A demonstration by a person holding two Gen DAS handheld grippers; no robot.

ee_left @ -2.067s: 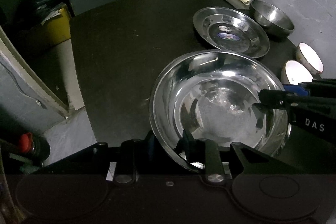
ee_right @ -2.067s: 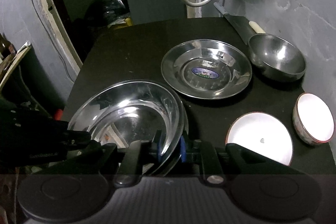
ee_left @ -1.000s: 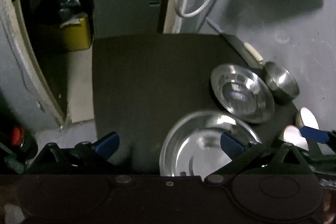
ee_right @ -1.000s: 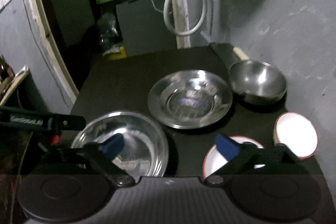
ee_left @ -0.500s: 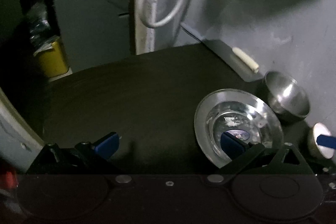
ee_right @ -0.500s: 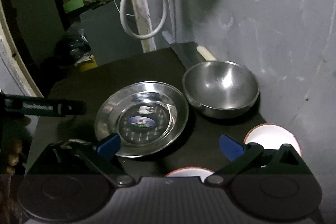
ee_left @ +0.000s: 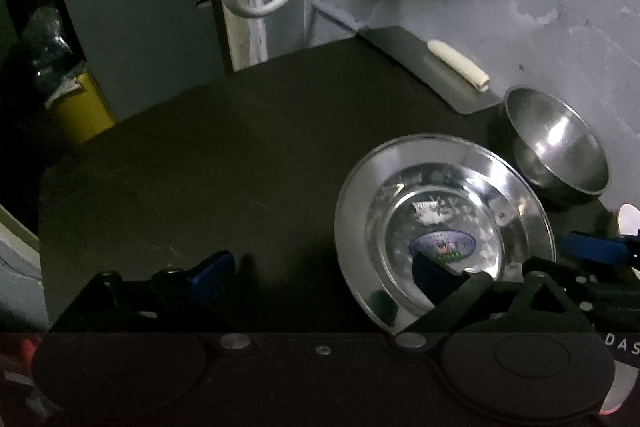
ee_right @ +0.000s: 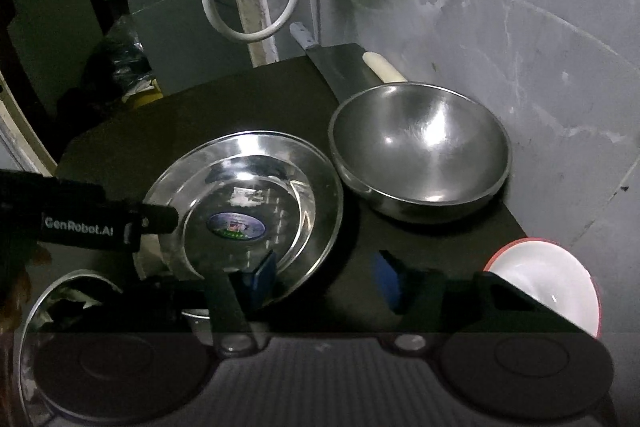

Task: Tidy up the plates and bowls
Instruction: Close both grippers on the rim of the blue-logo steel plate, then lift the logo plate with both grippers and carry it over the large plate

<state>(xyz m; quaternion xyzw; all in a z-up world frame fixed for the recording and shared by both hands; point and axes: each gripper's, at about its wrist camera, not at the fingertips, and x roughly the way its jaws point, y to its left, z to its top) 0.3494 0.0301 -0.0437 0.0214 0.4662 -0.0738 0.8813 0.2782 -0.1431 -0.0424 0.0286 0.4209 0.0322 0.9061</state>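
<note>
While both sets of jaws had just been closing yet stood apart, the left gripper [ee_left: 320,273] and right gripper [ee_right: 324,277] straddled opposite rims of the steel plate [ee_right: 244,203] on the dark desk [ee_left: 240,155]; "GenRobot.AI" marked the left gripper's body.
</note>
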